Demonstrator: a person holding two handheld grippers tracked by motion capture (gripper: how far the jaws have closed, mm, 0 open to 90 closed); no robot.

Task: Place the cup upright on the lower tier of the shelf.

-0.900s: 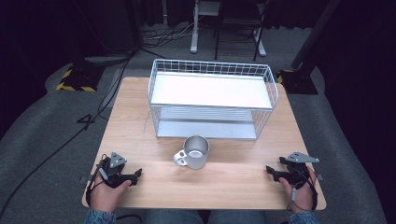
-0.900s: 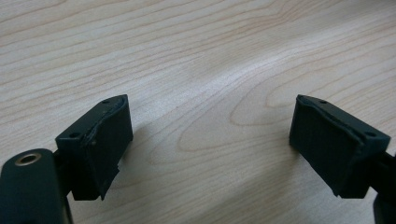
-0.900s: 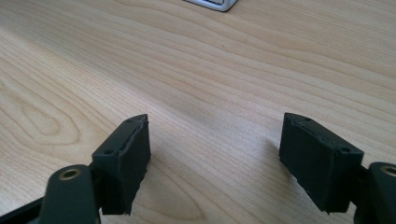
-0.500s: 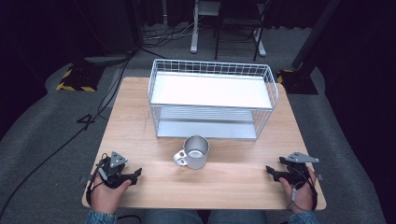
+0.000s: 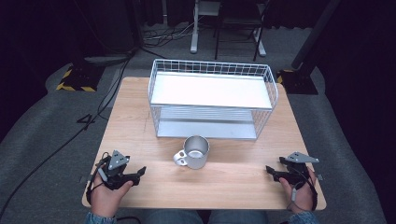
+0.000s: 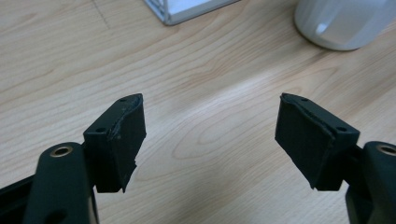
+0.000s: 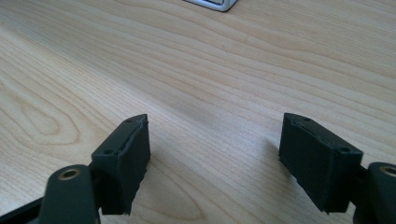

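A metal mug (image 5: 195, 151) stands upright near the middle of the wooden table (image 5: 233, 179), its handle toward the left front. Its base also appears at the top right of the left gripper view as the mug (image 6: 343, 23). Behind it stands a white wire two-level rack (image 5: 212, 95). My left gripper (image 5: 138, 173) rests at the table's front left, open, nothing between its jaws; in its own view the left gripper (image 6: 210, 130) hangs over bare wood. My right gripper (image 5: 270, 171) rests at the front right, open and empty, and the right gripper (image 7: 215, 154) is likewise over bare wood.
A corner of the rack's base (image 6: 187, 9) lies at the top of the left gripper view, and another corner (image 7: 212, 3) at the top of the right gripper view. Beyond the table are grey floor, cables (image 5: 70, 135) and chair legs (image 5: 224, 28).
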